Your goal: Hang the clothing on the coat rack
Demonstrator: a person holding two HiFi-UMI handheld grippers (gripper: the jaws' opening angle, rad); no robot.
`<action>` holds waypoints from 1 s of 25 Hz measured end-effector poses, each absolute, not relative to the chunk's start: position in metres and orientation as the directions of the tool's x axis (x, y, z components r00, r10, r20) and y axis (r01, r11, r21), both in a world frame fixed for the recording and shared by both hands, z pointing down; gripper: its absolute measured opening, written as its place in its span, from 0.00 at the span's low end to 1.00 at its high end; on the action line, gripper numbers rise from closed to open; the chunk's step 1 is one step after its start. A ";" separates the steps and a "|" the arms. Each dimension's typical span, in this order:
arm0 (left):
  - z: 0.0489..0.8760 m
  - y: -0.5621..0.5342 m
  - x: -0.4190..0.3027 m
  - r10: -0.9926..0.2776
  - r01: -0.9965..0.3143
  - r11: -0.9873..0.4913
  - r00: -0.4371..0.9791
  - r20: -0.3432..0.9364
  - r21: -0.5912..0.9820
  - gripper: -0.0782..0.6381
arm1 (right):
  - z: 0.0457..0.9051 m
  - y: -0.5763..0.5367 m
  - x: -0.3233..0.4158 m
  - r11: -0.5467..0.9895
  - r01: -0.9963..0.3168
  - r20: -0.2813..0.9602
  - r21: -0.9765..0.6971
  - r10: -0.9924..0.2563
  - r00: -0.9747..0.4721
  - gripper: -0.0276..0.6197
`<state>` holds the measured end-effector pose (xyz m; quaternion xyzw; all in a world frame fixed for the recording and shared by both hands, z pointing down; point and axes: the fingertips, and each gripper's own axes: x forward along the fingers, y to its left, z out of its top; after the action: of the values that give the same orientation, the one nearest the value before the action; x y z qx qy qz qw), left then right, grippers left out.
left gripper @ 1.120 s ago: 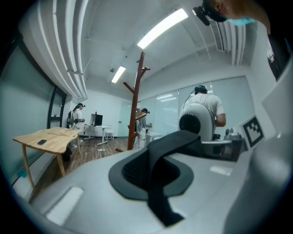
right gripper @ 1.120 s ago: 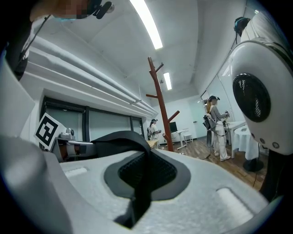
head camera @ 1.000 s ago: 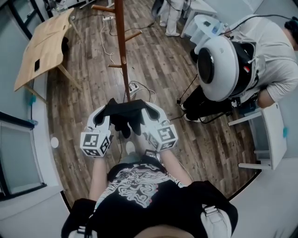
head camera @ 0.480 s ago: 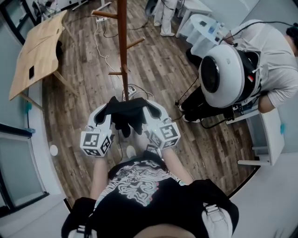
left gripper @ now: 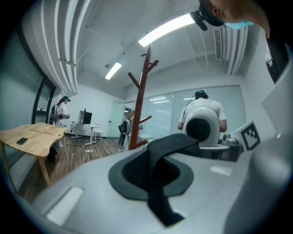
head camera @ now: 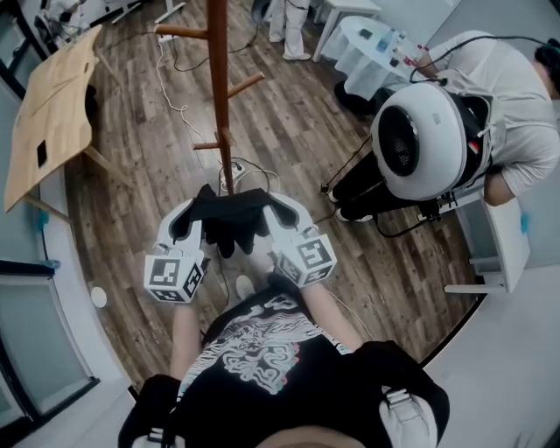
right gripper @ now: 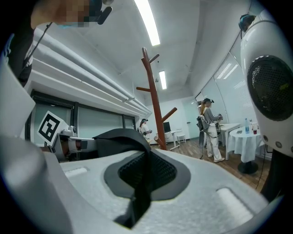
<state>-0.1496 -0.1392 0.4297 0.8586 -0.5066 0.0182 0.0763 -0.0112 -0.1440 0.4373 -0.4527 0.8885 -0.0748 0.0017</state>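
Note:
The brown wooden coat rack [head camera: 217,87] stands on the floor just ahead, with pegs sticking out left and right. A black garment [head camera: 229,214] is stretched between my two grippers at waist height, in front of the rack's base. My left gripper [head camera: 196,206] is shut on the garment's left end, and my right gripper [head camera: 273,205] is shut on its right end. In the left gripper view a black cloth strip [left gripper: 160,169] runs out of the closed jaws, with the rack [left gripper: 139,109] beyond. The right gripper view shows the same cloth [right gripper: 137,183] pinched and the rack [right gripper: 153,105] ahead.
A wooden table [head camera: 48,122] stands at the left. A seated person with a large white round device [head camera: 420,140] is at the right, next to a white table [head camera: 376,44]. Cables and a power strip [head camera: 234,166] lie by the rack's foot. Another person [head camera: 284,26] stands far behind.
The rack and floor have slid down and left in the head view, so I have come closer to the rack. Both grippers keep the same hold on the garment.

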 end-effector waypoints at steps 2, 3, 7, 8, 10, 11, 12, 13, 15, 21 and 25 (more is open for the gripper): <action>0.434 -0.147 -0.153 -0.867 -0.872 -0.472 0.486 0.112 0.131 0.12 | 0.437 -0.151 -0.014 0.581 -0.804 0.065 -0.130 -0.804 -0.591 0.07; 0.436 -0.150 -0.155 -0.866 -0.872 -0.469 0.485 0.118 0.139 0.11 | 0.437 -0.154 -0.015 0.581 -0.803 0.066 -0.128 -0.803 -0.592 0.07; 0.441 -0.159 -0.155 -0.863 -0.871 -0.468 0.487 0.133 0.148 0.11 | 0.437 -0.164 -0.015 0.580 -0.805 0.065 -0.123 -0.805 -0.589 0.07; 0.442 -0.162 -0.154 -0.862 -0.870 -0.469 0.489 0.132 0.154 0.11 | 0.436 -0.167 -0.014 0.579 -0.806 0.064 -0.122 -0.806 -0.589 0.07; 0.443 -0.168 -0.153 -0.861 -0.867 -0.469 0.492 0.133 0.168 0.12 | 0.436 -0.172 -0.013 0.579 -0.806 0.061 -0.122 -0.806 -0.589 0.07; 0.444 -0.170 -0.152 -0.860 -0.867 -0.469 0.492 0.134 0.169 0.11 | 0.436 -0.175 -0.012 0.580 -0.805 0.059 -0.123 -0.806 -0.589 0.07; 0.444 -0.172 -0.152 -0.860 -0.867 -0.470 0.492 0.134 0.167 0.12 | 0.436 -0.177 -0.011 0.581 -0.805 0.057 -0.123 -0.805 -0.590 0.07; 0.443 -0.174 -0.151 -0.860 -0.867 -0.471 0.492 0.133 0.164 0.12 | 0.435 -0.180 -0.010 0.583 -0.803 0.054 -0.122 -0.804 -0.592 0.07; 0.441 -0.179 -0.151 -0.861 -0.868 -0.472 0.492 0.128 0.155 0.11 | 0.434 -0.186 -0.011 0.590 -0.799 0.050 -0.116 -0.800 -0.598 0.07; 0.436 -0.196 -0.155 -0.872 -0.877 -0.454 0.473 0.121 0.157 0.12 | 0.428 -0.205 -0.013 0.616 -0.780 0.034 -0.109 -0.782 -0.623 0.07; 0.431 -0.205 -0.153 -0.877 -0.881 -0.447 0.466 0.116 0.155 0.12 | 0.422 -0.219 -0.012 0.621 -0.774 0.018 -0.118 -0.778 -0.627 0.07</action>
<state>-0.1525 -0.2053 0.4309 0.8506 -0.5167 0.0094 0.0971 -0.0118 -0.2188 0.4222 -0.4313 0.9002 -0.0572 0.0174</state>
